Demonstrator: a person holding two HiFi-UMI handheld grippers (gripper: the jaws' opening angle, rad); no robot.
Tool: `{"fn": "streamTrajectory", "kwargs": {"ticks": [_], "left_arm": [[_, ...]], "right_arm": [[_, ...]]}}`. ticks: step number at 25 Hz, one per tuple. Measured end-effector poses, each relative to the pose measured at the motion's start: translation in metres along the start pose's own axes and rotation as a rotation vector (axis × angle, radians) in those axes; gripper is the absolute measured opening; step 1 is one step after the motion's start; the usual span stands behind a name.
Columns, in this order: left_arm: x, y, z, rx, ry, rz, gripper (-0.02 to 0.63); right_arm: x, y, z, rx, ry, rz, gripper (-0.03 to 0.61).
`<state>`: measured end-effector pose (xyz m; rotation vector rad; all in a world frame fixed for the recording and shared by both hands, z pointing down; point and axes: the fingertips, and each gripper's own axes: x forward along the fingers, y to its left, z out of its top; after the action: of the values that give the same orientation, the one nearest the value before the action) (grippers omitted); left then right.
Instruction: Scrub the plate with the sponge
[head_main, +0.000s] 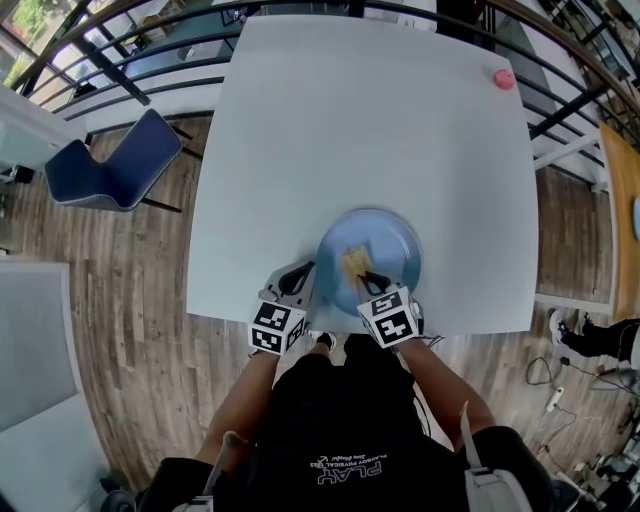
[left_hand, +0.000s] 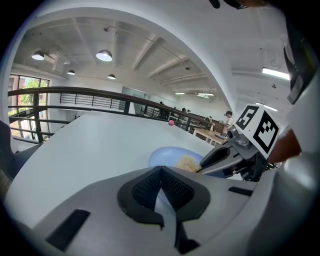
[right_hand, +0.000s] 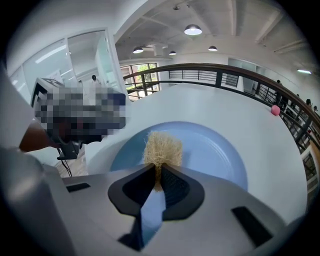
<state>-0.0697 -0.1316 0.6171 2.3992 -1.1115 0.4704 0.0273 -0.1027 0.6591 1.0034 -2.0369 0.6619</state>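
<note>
A round blue plate (head_main: 392, 250) lies near the front edge of the white table (head_main: 370, 130). A tan fibrous sponge (head_main: 353, 262) rests on the plate's left half, and my right gripper (head_main: 368, 279) is shut on its near end. In the right gripper view the sponge (right_hand: 162, 147) sticks out from between the pads onto the plate (right_hand: 215, 150). My left gripper (head_main: 305, 270) is at the plate's left rim. In its own view the left gripper (left_hand: 161, 170) has its pads closed together with pale blue showing between them, and the plate (left_hand: 167, 156) lies just beyond.
A small pink ball (head_main: 504, 79) sits at the table's far right corner. A blue chair (head_main: 115, 168) stands on the wooden floor to the left. A dark railing (head_main: 120, 60) runs behind the table. The table's front edge (head_main: 470, 328) is right by the grippers.
</note>
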Motion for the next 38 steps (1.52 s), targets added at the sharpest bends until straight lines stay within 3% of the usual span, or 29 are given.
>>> {"fn": "streamTrajectory", "kwargs": {"ticks": [8,17,30,38], "left_arm": [[-0.011,0.007,-0.010,-0.007,0.006,0.014,0.012],[-0.013,0.000,-0.009,-0.003,-0.008,-0.001,0.012],[0.005,-0.023,-0.002,0.032,0.005,-0.060,0.012],[0.021,-0.028,0.004,0.039,0.019,-0.080,0.012]], "right_arm": [[0.009,0.038,-0.007,-0.062,0.026,0.051,0.044],[0.004,0.040,-0.024,-0.098,0.076,0.032,0.044],[-0.015,-0.013,-0.050,0.005,0.096,-0.077,0.044],[-0.019,-0.050,-0.047,0.051,0.082,-0.153,0.044]]}}
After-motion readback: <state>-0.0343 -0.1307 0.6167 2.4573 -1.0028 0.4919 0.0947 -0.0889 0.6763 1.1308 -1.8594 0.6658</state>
